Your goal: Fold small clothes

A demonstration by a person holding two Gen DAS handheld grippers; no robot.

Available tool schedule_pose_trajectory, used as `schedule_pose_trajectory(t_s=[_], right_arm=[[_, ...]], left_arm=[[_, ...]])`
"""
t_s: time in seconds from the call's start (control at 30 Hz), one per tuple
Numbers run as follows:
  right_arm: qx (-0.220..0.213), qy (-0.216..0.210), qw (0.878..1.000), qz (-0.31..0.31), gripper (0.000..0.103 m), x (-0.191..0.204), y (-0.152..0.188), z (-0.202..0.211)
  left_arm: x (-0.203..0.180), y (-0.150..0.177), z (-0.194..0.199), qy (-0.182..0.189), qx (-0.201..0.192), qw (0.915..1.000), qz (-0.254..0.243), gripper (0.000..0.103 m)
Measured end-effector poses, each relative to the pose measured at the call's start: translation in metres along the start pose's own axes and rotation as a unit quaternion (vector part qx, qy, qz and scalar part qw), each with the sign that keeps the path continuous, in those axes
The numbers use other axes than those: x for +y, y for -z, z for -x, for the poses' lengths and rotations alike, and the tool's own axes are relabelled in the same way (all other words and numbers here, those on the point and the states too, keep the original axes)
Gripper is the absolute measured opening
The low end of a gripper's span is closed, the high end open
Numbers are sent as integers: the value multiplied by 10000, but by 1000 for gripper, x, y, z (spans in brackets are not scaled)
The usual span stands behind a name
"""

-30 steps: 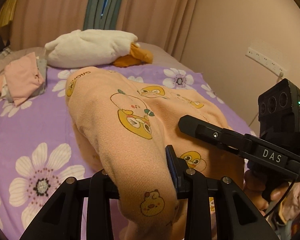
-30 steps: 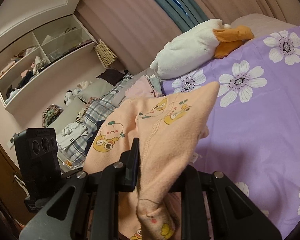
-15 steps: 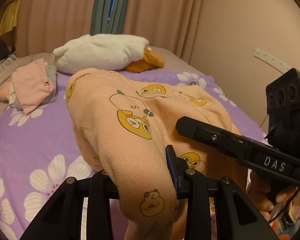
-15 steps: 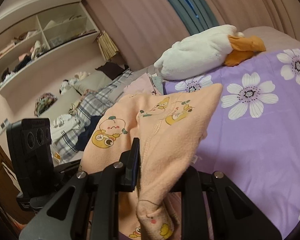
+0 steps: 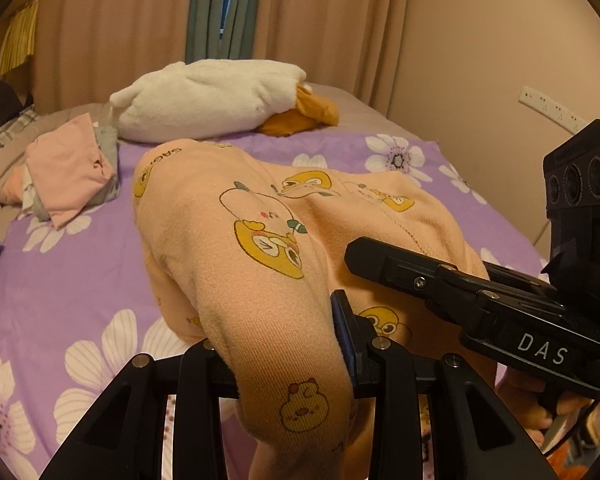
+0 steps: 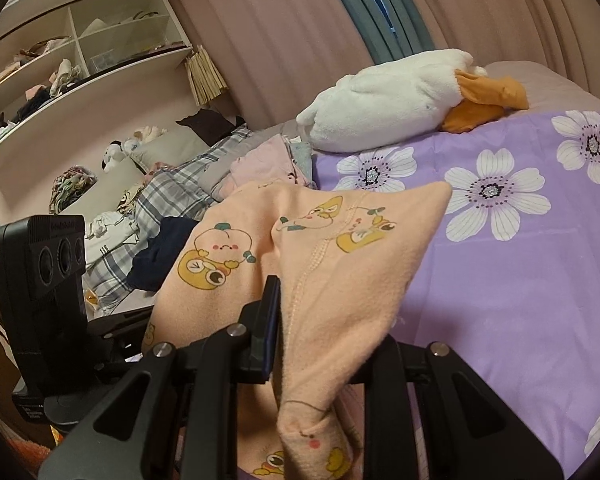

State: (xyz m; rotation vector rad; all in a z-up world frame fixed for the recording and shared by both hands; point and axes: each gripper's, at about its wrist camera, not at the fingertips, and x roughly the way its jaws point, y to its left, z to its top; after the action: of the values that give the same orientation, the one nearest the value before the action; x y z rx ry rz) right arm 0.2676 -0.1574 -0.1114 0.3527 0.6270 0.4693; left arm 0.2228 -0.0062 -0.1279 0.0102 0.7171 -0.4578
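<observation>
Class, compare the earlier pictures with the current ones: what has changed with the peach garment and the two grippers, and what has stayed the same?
Little changed. Both views drifted slightly across the bed, so both hands shifted a bit. The left gripper and right gripper still clamp the peach garment, lifted and draped between them. The plush duck and pink folded clothes have not moved.

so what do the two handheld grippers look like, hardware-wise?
Both are matte black. The left gripper and right gripper have angular ribbed finger arms with silver screws and blue-edged pads. Seen from the left wrist, the right unit carries white "DAS" lettering and a boxy three-lens module. No sleeves visible.
</observation>
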Motion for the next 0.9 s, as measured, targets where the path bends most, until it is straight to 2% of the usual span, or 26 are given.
schedule_pose_trajectory(t_s=[0.73, 0.9], right_arm=[[-17, 25, 9998, -209, 23, -5, 4, -6], [39, 1, 9991, -415, 23, -16, 7, -21]], left_arm=[[10, -3, -11, 213, 109, 9997, -5, 34], [23, -6, -30, 377, 276, 9988, 144, 34]])
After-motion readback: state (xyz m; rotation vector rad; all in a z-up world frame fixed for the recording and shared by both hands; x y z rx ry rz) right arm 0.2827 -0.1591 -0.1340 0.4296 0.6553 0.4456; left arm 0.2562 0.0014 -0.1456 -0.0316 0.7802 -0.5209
